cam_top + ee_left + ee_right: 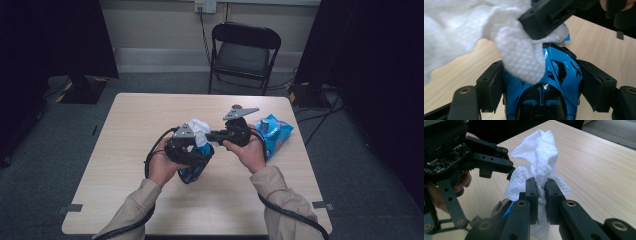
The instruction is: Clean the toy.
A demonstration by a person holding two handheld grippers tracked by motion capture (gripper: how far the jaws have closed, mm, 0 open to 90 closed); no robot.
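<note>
High view: the person's left claw (196,150) held a blue toy car (192,170) above the wooden surface (130,150), near its middle. The right claw (212,136) pointed leftward at it, with a white wipe (200,127) bunched between the two tools. A blue wipe packet (274,132) lay on the surface just beyond the right hand (250,150). A folding chair (242,52) stood well beyond the far edge.

Left gripper view: the left claw's jaws were clamped on the flanks of the toy car (544,95), nose pointing away from the camera. The wipe (521,57) lay draped over the car's front, pressed down by the right claw (546,27) from above.

Right gripper view: the right claw's jaws were together, pinching a fold of the wipe (537,165), which stood up in a crumpled peak. A sliver of the car's blue body (509,211) showed below the cloth.

Step in hand, as judged: wiping the car's bodywork. The next move would call for dragging the pinched wipe along the body while the left claw held the car firm; too slack a hold could let the car twist out.
</note>
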